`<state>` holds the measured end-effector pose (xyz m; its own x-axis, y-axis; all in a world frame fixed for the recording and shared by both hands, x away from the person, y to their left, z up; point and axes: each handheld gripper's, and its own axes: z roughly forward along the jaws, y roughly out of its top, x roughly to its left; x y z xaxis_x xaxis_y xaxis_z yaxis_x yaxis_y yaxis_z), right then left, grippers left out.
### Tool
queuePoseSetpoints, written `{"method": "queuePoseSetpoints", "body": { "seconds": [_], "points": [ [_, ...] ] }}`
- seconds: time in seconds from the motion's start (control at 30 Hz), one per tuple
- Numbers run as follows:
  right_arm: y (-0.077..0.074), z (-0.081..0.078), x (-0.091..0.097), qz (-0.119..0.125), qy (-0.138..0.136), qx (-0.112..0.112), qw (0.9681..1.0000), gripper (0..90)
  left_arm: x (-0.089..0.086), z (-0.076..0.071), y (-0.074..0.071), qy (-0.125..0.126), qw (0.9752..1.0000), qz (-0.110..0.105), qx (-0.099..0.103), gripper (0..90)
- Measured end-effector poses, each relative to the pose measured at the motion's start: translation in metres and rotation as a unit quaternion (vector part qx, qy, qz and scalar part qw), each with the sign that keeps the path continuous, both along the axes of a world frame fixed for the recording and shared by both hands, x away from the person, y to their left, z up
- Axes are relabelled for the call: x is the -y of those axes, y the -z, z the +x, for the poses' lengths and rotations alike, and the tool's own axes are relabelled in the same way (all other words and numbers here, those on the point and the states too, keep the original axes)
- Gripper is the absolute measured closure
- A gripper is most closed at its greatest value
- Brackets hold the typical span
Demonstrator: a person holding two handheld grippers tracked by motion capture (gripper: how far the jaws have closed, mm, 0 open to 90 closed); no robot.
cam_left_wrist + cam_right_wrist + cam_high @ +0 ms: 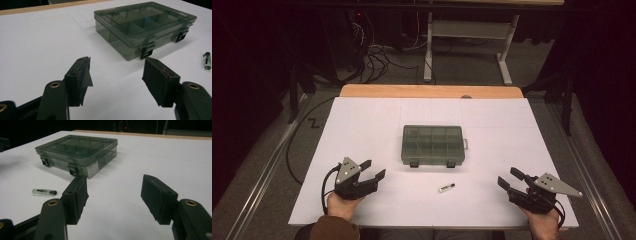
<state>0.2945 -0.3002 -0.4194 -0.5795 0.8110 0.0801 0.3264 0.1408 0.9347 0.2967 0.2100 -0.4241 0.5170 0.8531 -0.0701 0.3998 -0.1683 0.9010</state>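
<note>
Compartment box (433, 145) sits closed at the middle of the counter (362, 125), lid down and both black latches (147, 51) on its near edge fastened, so it faces the person for opening. A small glass vial (446, 188) lies on its side in front of the box, well apart from it, toward the box's right latch; probably the item meant to go into a compartment.

Left gripper (371, 171) rests low to the box's near left, jaws spread wide, nothing between them. Right gripper (510, 178) rests to the box's near right, jaws likewise spread and empty. Both point inward toward the box and vial, a ready stance.

Judgement: work not yet started. The right gripper looks the likelier to take the vial; latches need releasing first.
</note>
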Motion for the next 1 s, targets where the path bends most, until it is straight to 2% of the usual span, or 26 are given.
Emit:
{"method": "queuePoseSetpoints", "body": {
  "seconds": [1.0],
  "points": [
    [-0.0005,0.0008,-0.0003,0.004,0.005,0.000,1.0000,38.8,-0.0008,0.0019,-0.0008,-0.003,1.0000,-0.008,0.001,38.6]
  ]
}}
